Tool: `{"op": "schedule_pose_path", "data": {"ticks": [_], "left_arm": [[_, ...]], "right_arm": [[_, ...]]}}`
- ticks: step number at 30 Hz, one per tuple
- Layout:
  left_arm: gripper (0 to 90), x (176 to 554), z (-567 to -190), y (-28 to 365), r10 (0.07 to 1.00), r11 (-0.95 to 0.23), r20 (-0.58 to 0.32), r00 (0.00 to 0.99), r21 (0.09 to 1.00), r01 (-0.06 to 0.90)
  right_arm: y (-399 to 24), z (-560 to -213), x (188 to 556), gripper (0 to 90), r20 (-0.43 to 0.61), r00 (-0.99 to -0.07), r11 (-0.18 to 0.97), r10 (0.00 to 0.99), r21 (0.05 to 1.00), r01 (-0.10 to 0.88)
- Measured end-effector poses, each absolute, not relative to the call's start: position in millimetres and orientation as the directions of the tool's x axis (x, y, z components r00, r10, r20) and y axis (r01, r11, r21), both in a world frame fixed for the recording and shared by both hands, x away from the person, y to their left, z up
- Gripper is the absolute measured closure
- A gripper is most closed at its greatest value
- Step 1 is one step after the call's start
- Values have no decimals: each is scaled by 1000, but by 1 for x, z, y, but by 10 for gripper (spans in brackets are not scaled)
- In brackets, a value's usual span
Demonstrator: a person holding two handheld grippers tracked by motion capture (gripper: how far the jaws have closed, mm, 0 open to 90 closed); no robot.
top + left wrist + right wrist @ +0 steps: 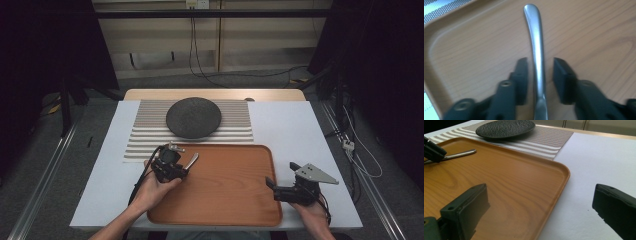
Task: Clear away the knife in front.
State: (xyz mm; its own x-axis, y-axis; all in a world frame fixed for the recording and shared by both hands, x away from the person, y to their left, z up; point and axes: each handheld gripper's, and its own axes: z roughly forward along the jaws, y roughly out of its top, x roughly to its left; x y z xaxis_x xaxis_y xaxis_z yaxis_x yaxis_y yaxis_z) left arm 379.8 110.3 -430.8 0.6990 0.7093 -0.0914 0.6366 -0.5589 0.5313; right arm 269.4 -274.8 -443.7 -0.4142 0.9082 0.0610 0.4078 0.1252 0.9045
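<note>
The white-topped desk (295,130) carries a striped placemat (150,135) and, nearer, a wooden tray (225,185).

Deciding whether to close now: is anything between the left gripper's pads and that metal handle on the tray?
Nothing visible. The left gripper straddles the metal handle lying on the wooden tray, jaws parted, a small bare gap on each side.

A plain steel utensil handle (537,57) lies flat on the wooden tray (235,195), at its ten o'clock corner.
</note>
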Motion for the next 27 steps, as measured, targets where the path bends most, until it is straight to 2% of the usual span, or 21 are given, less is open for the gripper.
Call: {"op": "schedule_pose_path", "data": {"ticks": [5,8,11,15,17,21,24,27], "left_arm": [[282,380,-431,113,692,-568,-60,719,568,595],[136,382,-429,112,719,-543,-50,693,583,605],[110,387,-427,110,719,-545,-68,692,562,622],[96,383,-424,107,680,-555,-62,730,607,569],[150,378,-422,107,660,-551,-64,749,636,540],[415,368,-423,107,604,-559,-70,794,673,485],[577,363,-424,105,567,-572,-80,820,678,462],[842,364,-428,101,540,-597,-88,837,660,455]], "right_arm": [[-275,-444,271,7,65,-418,124,906,904,410],[-275,-445,272,7,69,-416,120,907,904,411],[-276,-445,271,7,69,-416,120,907,903,412],[-275,-444,271,9,63,-421,127,905,904,408],[-275,-444,271,9,63,-418,126,906,903,410],[-274,-443,271,9,62,-416,125,907,904,409],[-273,-443,270,9,56,-420,132,906,904,406],[-273,-443,270,9,54,-418,134,907,903,407]]}}
